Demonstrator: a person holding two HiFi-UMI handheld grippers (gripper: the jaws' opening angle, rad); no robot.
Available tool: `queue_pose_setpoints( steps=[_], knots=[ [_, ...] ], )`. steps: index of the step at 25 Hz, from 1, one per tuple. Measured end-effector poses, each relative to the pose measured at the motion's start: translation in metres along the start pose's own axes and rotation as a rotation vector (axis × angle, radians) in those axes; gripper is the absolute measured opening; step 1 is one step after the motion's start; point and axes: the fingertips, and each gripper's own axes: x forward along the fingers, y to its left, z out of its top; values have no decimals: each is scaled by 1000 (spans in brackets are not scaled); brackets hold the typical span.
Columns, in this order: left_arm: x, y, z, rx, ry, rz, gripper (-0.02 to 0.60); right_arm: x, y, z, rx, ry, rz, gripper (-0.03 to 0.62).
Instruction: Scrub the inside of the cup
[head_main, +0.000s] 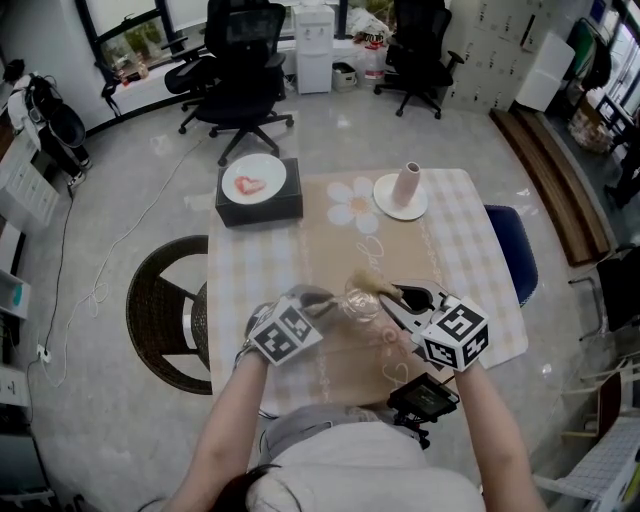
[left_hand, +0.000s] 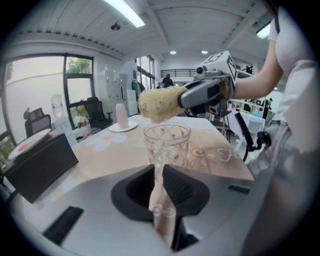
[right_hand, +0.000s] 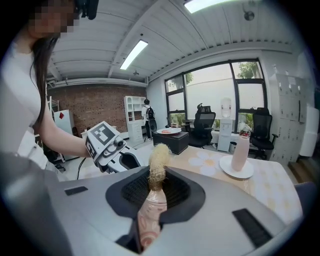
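Observation:
A clear glass cup (head_main: 360, 300) with a printed pattern stands upright on the tablecloth near the table's front. My left gripper (head_main: 322, 305) is shut on its handle from the left; in the left gripper view the cup (left_hand: 167, 142) sits just beyond the left gripper (left_hand: 162, 172), the handle pinched between its jaws. My right gripper (head_main: 397, 297) is shut on a brush whose straw-coloured fibrous head (head_main: 365, 282) hangs just above the cup's rim. The brush head (left_hand: 159, 104) is over the cup mouth, outside it. The patterned brush handle (right_hand: 150, 220) lies in the right gripper (right_hand: 155, 192).
A black box carrying a white plate (head_main: 258, 190) stands at the table's far left, a pink vase on a white dish (head_main: 405, 185) at the far middle. A wicker chair (head_main: 165, 310) is left of the table, a blue chair (head_main: 512, 255) right. A black device (head_main: 425, 398) sits at the front edge.

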Motion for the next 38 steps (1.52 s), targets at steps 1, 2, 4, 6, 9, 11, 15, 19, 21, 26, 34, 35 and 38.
queue_pose_setpoints(
  steps=[1,2,4,6,9,11,15,19,21,26,34,35,38],
  knots=[
    [-1,0,4,-21,-3,-13,57,-1,0,1,1,-5,0,61],
    [-2,0,8,-44,-6,-25,57,-1,1,1,2,-12,0,61],
    [-3,0,15,-85,-11,-45,57,-2,2,4,3,-30,1,61],
    [-3,1,21,-127,-20,-60,57,-4,2,8,8,-49,4,61],
    [-2,2,28,-206,-42,-89,55,-7,2,13,20,-76,8,61],
    [-3,3,30,-265,-50,-110,54,-7,2,15,33,-93,13,61],
    [-5,6,29,-375,-64,-132,54,-8,7,19,59,-109,53,61],
    [-5,6,30,-407,-73,-140,54,-4,14,10,60,-65,95,61],
    [-6,7,30,-410,-72,-142,54,-1,16,7,65,-42,109,61],
    [-6,7,28,-423,-73,-145,54,0,22,3,85,-30,161,61],
    [-5,5,26,-412,-69,-147,54,9,20,-23,85,80,132,61],
    [-6,5,26,-412,-69,-148,54,9,19,-25,95,81,132,61],
    [-7,6,26,-419,-73,-146,54,9,19,-29,106,93,132,61]
  ],
)
